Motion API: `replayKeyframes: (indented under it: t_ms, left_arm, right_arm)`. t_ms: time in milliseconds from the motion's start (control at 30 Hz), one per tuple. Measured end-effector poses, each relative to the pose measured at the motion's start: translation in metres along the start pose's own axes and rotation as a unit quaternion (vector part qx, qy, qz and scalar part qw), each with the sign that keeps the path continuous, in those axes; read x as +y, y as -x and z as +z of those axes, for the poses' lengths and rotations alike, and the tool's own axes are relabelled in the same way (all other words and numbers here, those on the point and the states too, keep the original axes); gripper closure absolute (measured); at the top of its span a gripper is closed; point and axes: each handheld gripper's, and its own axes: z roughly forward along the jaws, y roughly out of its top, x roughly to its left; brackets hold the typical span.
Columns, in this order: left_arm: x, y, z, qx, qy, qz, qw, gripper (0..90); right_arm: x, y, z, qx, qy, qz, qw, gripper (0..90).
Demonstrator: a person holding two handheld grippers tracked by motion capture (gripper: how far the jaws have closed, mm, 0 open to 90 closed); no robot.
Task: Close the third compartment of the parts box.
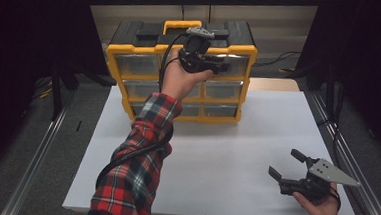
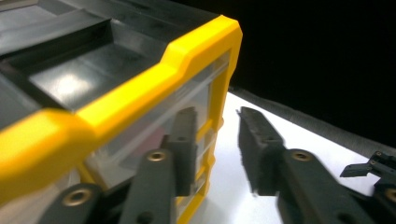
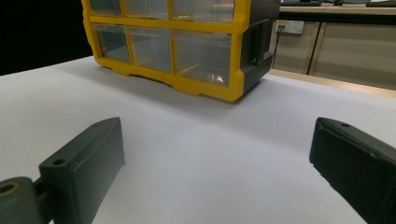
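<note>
With left gripper [image 1: 220, 64] parted, gripping nothing, at top-right drawer [image 1: 231, 65] of organizer [image 1: 132, 51]: centre pads on pull, then clench squarely. Right gripper [image 1: 286, 166] splayed, idle.

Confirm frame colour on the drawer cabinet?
Yellow frame around clear drawers, with a black top; the high view shows it best.

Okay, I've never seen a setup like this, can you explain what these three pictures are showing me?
A person holds a hand-held two-jaw gripper in each hand. One picture looks down from above; the other two come from cameras riding on each gripper. On the white table stands a yellow and black drawer cabinet with clear drawers. The left gripper is up at the cabinet's top right drawer, jaws apart, gripping nothing. The right gripper rests low near the table's front edge, jaws wide open and empty.
</note>
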Motion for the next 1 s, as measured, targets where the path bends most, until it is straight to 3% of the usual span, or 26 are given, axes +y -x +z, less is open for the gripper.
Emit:
replayKeyframes:
  t_ms: [367,700,900,1000]
  left_arm:
    - [-0.035,0.001,-0.01,-0.003,0.017,-0.002,0.9998,41.4]
    - [-0.073,0.003,-0.021,0.01,0.032,-0.004,0.9994,22.7]
    - [-0.098,0.0,-0.026,0.008,0.037,-0.021,0.999,16.9]
    - [-0.109,0.001,-0.029,0.008,0.042,-0.018,0.9989,15.1]
  right_arm:
    - [0.0,0.0,0.0,-0.001,-0.003,-0.003,1.0,2.8]
    - [0.0,0.0,0.0,-0.001,-0.004,-0.001,1.0,2.8]
    - [0.0,-0.001,0.0,0.002,-0.005,-0.003,1.0,2.8]
    - [0.0,-0.002,0.001,-0.001,-0.004,-0.004,1.0,2.8]
